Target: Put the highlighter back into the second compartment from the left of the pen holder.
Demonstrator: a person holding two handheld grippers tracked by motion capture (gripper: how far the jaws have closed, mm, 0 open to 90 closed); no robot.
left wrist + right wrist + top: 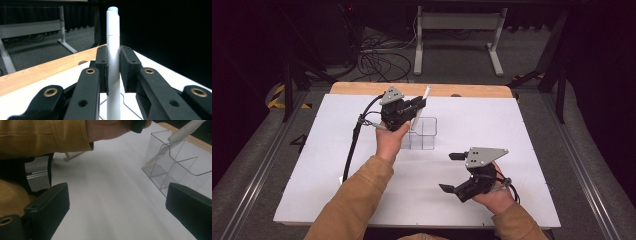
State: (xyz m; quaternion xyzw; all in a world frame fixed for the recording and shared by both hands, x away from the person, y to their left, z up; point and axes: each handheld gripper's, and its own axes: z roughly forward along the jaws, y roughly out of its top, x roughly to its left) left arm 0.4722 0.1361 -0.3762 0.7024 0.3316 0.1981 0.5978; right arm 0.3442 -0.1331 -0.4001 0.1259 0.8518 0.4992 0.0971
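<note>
Above the clear organizer (423, 131) near the counter's (522, 130) centre, the white pen (113, 62) is clamped in the left gripper (418, 104), its long axis tilted toward one o'clock (lower end already inside a compartment). At five o'clock, well apart, the right gripper (453, 172) is spread wide, holding nothing.

- Pen (113, 70): white barrel, tipped with a pale blue end, seen in the left gripper view.
- Left gripper (113, 72): black jaws, brass-coloured rivets noted.
- Right gripper (451, 171): black, topped by a grey plate.
- Organiser (175, 162): clear, colourless plastic.
- Table (512, 165): white surface; far edge light wood, possibly unpatterned.
- Sleeve (42, 135): mustard tan.
</note>
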